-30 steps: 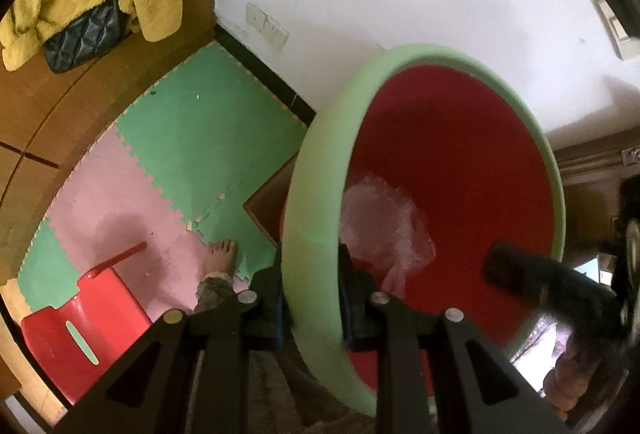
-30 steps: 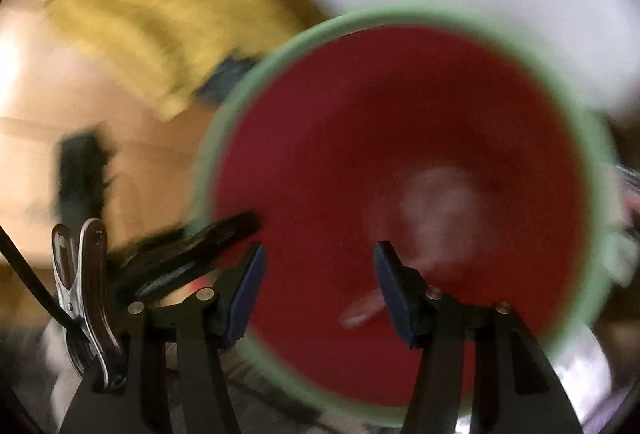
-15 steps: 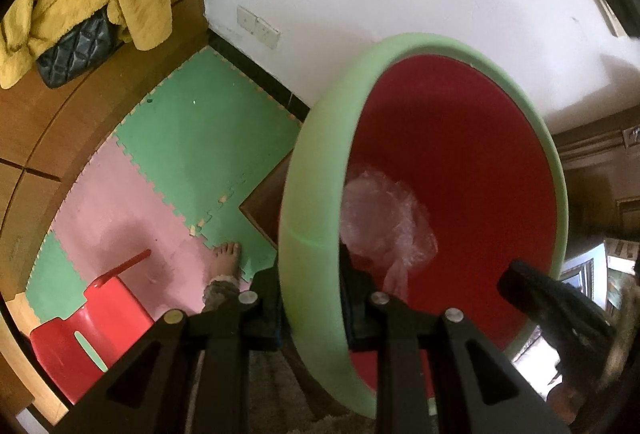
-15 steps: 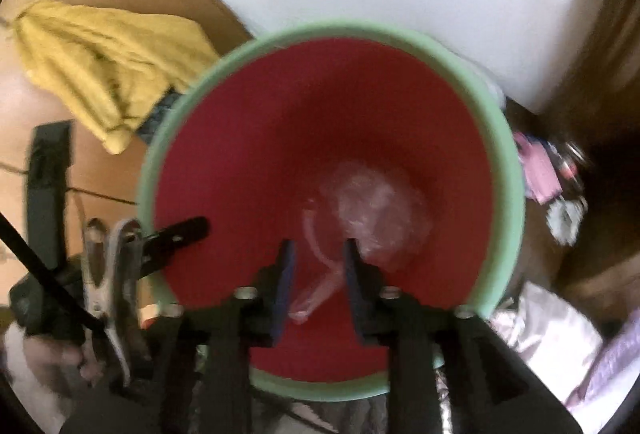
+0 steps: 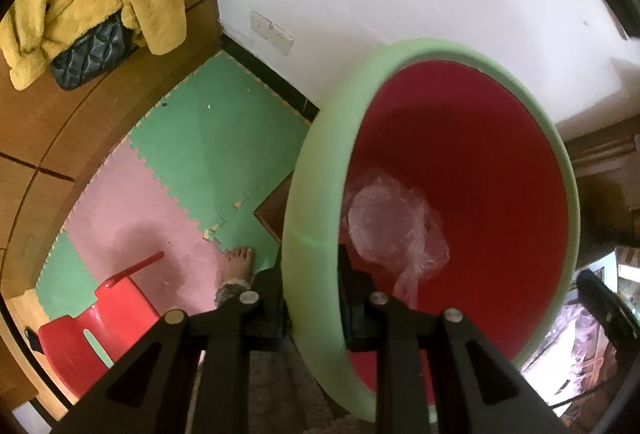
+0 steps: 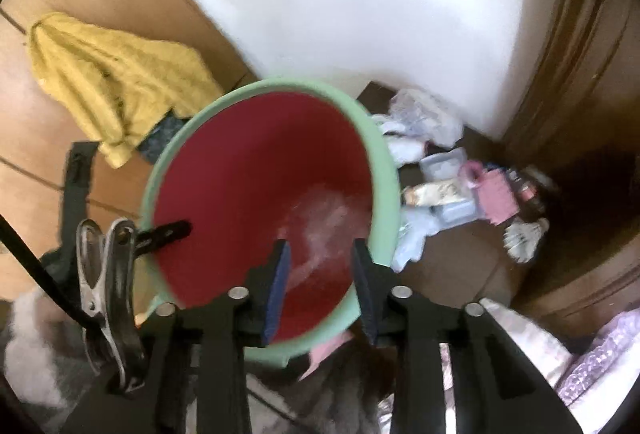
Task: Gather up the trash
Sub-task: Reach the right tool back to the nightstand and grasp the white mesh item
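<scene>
Red-lined, green-rimmed round plastic bin pinched at its rim by left gripper; crumpled clear plastic wrap inside. Right gripper closing, empty, nearer cluttered packets rightward.

Left gripper: my fingers are clamped on the bin rim, pointing steeply down.
Right gripper: my fingers have been closing, nothing between them.
</scene>
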A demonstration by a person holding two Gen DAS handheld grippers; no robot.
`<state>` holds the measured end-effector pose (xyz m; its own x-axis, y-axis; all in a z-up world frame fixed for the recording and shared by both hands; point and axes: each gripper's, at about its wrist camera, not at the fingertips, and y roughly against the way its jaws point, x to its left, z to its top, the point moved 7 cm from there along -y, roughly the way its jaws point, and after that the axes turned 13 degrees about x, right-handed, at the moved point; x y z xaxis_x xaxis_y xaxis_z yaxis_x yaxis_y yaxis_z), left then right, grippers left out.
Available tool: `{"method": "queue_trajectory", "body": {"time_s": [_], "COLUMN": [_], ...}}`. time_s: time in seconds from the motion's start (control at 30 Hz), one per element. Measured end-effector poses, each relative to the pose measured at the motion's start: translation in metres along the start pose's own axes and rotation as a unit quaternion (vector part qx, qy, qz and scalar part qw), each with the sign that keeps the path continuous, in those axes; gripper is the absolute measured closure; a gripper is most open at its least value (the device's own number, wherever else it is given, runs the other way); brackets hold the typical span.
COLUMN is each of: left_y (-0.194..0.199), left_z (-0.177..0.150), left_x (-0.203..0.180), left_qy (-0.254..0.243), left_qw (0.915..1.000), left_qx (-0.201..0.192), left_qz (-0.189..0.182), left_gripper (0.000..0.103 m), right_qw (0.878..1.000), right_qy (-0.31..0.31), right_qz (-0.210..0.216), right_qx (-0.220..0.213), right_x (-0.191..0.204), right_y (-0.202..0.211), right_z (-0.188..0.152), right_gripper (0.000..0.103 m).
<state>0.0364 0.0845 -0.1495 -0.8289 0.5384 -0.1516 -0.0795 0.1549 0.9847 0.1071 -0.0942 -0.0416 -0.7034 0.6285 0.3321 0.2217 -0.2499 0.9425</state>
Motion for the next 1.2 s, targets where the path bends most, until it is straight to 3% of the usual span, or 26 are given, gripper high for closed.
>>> {"method": "queue_trajectory", "body": {"time_s": [0.17,0.37,0.53,0.7,0.9,1.03,1.2], "left_y": [0.004,0.005,0.004,0.003,0.004,0.004,0.004], "left_z": [0.000,-0.002,-0.001,0.000,0.001,0.003,0.002], "left_x": [0.002,0.002,0.000,-0.002,-0.001,0.000,0.001], "left_qy": [-0.001,-0.003,-0.015,-0.017,-0.003,-0.001,0.002], "left_qw": [0.9999,0.9998,0.9995,0.9989,0.9994,0.9996,0.9995], "left_qx": [-0.009,-0.007,-0.003,-0.001,0.002,0.002,0.001], "left_qz": [0.011,0.016,0.030,0.044,0.033,0.029,0.030], "left_gripper": [0.084,0.084,0.083,0.084,0.084,0.084,0.085], "right_qw": [0.999,0.998,0.998,0.991,0.982,0.979,0.975], "right_qy": [0.040,0.028,-0.017,-0.088,-0.144,-0.193,-0.221], "right_qz": [0.003,0.013,-0.001,-0.039,-0.085,-0.025,-0.013], "right_qx": [-0.030,-0.049,-0.064,-0.094,-0.082,-0.065,-0.032], "right_x": [0.004,0.001,-0.021,-0.068,-0.119,-0.144,-0.163], "right_y": [0.022,0.043,0.053,0.065,0.057,0.037,-0.006], "right_z": [-0.007,-0.022,-0.035,-0.049,-0.071,-0.087,-0.105], "right_gripper": [0.074,0.074,0.074,0.074,0.074,0.074,0.073]}}
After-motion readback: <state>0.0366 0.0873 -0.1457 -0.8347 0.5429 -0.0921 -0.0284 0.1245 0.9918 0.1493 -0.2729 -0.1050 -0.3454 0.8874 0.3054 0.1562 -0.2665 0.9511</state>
